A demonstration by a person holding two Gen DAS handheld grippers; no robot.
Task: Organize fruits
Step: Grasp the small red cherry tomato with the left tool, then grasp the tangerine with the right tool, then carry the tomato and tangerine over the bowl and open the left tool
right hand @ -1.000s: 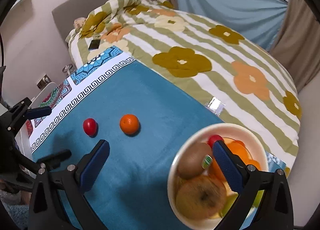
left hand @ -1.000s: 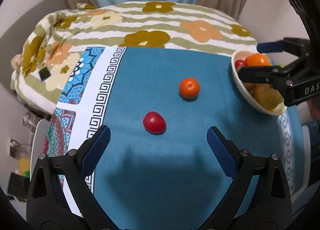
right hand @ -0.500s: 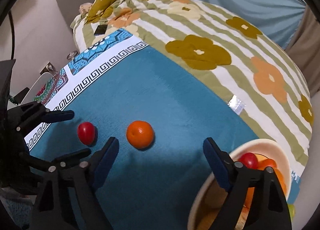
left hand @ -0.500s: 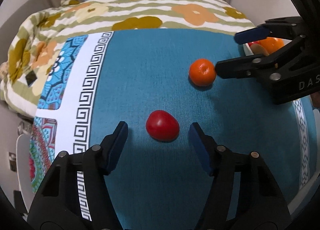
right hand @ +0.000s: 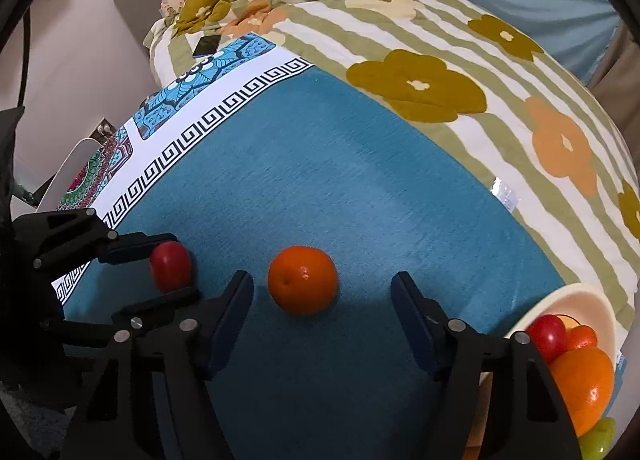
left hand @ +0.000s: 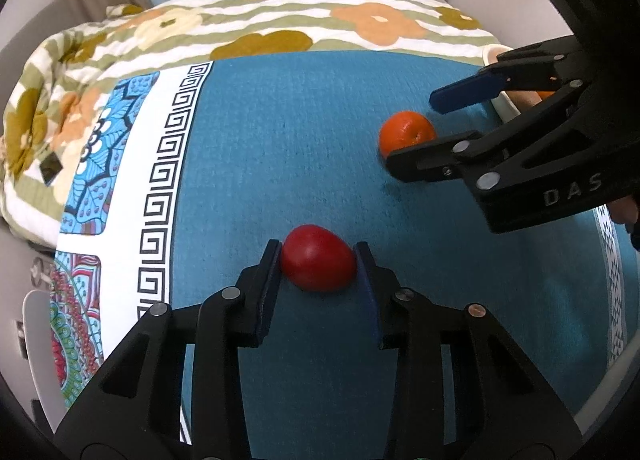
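Our left claw (left hand: pixel 318 264) clamps the red tomato (left hand: pixel 318 263) for lifting; at two o'clock, our right claw (right hand: pixel 322 302) is closing around the orange (right hand: pixel 302 279), pads not yet touching

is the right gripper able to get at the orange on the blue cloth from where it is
Probably yes. The orange already sits between the fingers of the right gripper, whose jaws are closing with gaps on both sides. Nothing lies between them; the left gripper, shut on the red tomato, stands off to the side.
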